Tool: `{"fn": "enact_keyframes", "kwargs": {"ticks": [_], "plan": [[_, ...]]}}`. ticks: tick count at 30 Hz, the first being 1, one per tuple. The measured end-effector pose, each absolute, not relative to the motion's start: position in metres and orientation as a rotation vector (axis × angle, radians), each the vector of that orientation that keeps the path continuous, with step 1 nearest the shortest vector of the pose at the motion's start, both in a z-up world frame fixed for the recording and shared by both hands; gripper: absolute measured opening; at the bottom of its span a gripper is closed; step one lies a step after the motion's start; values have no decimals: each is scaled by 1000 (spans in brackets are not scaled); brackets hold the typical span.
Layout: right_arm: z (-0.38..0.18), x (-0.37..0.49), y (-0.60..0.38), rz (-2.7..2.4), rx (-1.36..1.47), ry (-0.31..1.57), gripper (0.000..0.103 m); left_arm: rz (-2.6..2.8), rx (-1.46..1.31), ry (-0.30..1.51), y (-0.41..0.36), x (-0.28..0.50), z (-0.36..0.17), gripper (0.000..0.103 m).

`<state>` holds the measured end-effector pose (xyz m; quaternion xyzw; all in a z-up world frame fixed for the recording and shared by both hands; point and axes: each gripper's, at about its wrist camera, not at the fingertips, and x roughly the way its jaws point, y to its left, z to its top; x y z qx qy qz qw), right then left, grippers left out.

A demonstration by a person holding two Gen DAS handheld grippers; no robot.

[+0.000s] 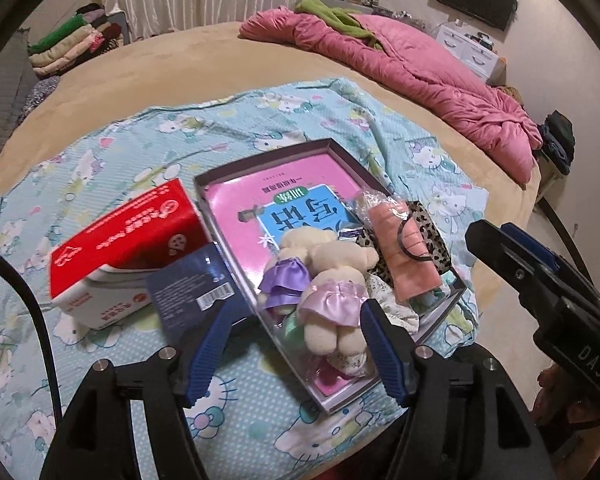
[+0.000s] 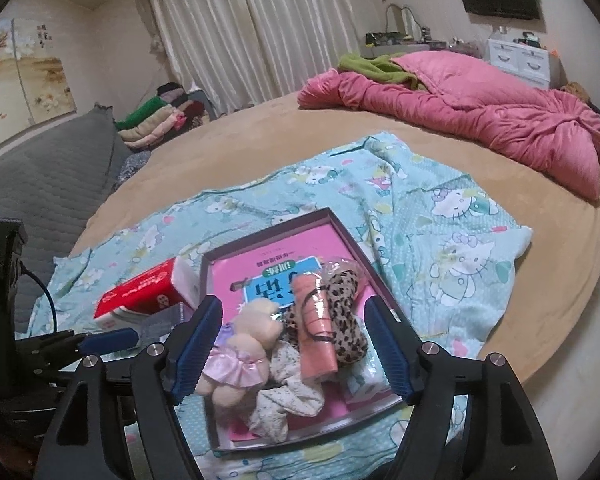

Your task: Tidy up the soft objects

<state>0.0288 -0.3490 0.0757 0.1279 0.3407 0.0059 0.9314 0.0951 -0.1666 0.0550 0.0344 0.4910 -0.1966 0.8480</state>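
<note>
A shallow grey tray [image 1: 260, 156] [image 2: 260, 220] lies on a Hello Kitty cloth on the bed, with a pink book [image 1: 256, 204] [image 2: 244, 276] in its bottom. Two cream teddy bears in purple and pink skirts [image 1: 328, 276] [image 2: 244, 344], a rolled pink cloth [image 1: 412, 248] [image 2: 316, 332], a leopard-print piece [image 1: 432, 232] [image 2: 346, 320] and a floral scrunchie [image 2: 292, 396] lie in its near end. My left gripper [image 1: 300, 348] is open just above the bears. My right gripper [image 2: 292, 344] is open over the soft things; its body also shows in the left wrist view [image 1: 540, 276].
A red and white tissue pack [image 1: 128, 248] [image 2: 148, 296] and a dark blue card [image 1: 188, 292] lie left of the tray. A pink quilt [image 1: 420, 68] [image 2: 480, 116] is heaped at the far right of the bed. Folded clothes [image 2: 156, 124] are stacked at the back left.
</note>
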Motion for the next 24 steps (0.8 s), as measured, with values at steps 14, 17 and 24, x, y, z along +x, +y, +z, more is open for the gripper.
{"fn": "enact_keyframes", "kwargs": {"ticks": [14,17,24], "plan": [[87,-9,-320,45,141,687,76,-344,59,990,-130,66,74,82],[89,-17,-314,41,113,679,81,-329,57,981,-123,61,76,84],[86,-26,-298,69,60,685,85,-294,52,969,-112,48,73,85]]}}
